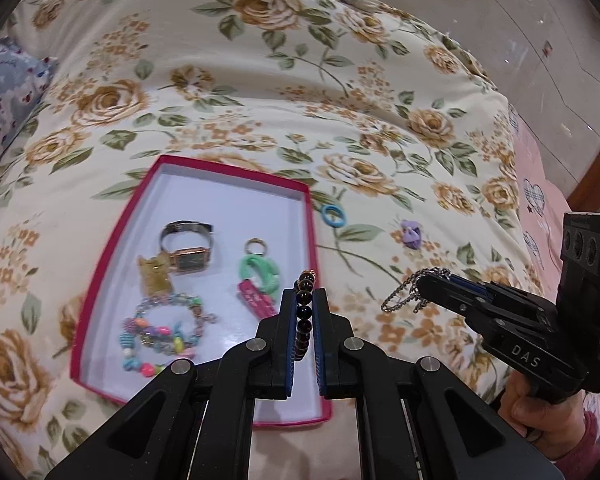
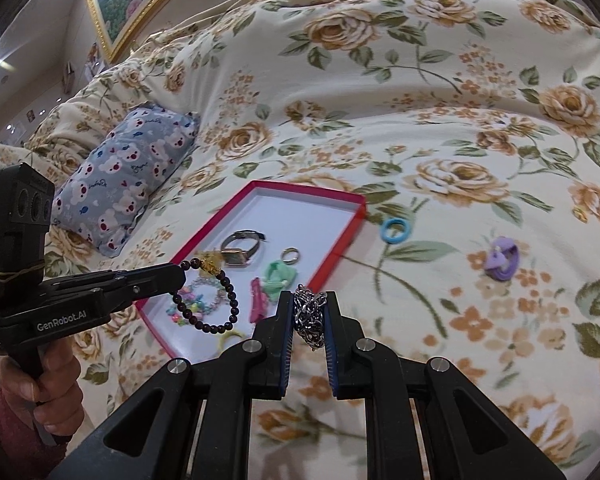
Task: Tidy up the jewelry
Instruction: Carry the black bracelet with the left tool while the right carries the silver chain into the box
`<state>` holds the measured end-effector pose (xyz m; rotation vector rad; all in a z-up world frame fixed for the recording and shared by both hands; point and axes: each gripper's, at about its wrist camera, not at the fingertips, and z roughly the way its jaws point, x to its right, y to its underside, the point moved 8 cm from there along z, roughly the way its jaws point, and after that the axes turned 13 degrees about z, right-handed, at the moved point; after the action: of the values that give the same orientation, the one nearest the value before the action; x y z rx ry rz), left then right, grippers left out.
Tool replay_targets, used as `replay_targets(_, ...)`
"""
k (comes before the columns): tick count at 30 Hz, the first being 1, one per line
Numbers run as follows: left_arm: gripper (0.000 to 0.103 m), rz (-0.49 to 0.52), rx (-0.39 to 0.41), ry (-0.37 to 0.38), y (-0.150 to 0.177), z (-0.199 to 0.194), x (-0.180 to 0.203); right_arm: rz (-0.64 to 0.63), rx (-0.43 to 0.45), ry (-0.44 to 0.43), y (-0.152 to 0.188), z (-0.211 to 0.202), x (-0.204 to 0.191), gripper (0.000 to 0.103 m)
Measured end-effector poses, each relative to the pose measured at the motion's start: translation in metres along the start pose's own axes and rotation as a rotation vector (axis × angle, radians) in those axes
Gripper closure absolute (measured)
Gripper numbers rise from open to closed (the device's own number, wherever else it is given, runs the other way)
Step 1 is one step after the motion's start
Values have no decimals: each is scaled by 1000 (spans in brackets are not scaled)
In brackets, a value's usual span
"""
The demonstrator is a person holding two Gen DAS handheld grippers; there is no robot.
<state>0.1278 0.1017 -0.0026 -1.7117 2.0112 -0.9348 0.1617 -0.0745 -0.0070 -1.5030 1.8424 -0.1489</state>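
A dark bead bracelet [image 1: 303, 316] and a silver chain [image 2: 310, 316] hang above the bed. The red tray [image 1: 112, 248] holds a watch [image 1: 186, 249], a colourful bracelet [image 1: 162, 330] and a green keyring [image 1: 260, 270].

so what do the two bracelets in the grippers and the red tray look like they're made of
Beaded bracelet in the left hand-held gripper: dark round beads, glossy with highlights, probably polished stone or glass, plus one gold-coloured charm. Chain bracelet in the right hand-held gripper: small silvery links, shiny, looks like metal. Tray: thin red rim with a matte white inside, likely cardboard.
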Motion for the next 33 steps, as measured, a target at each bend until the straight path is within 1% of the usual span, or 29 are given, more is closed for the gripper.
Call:
replay_targets(10, 97, -65, 3, -32, 10, -10, -32, -51, -48, -38, 5, 25, -34, 89)
replay_targets(19, 97, -115, -1, -53, 17, -10, -57, -89, -88, -63, 10, 48, -59, 89)
replay_targets(26, 97, -140, -15, -66, 22, -3, -70, -106, -111, -72, 14, 64, -71, 89)
replay_targets(33, 97, -161, -32, -78, 26, 6, -84, -111, -141, -67, 21, 78, -72, 89)
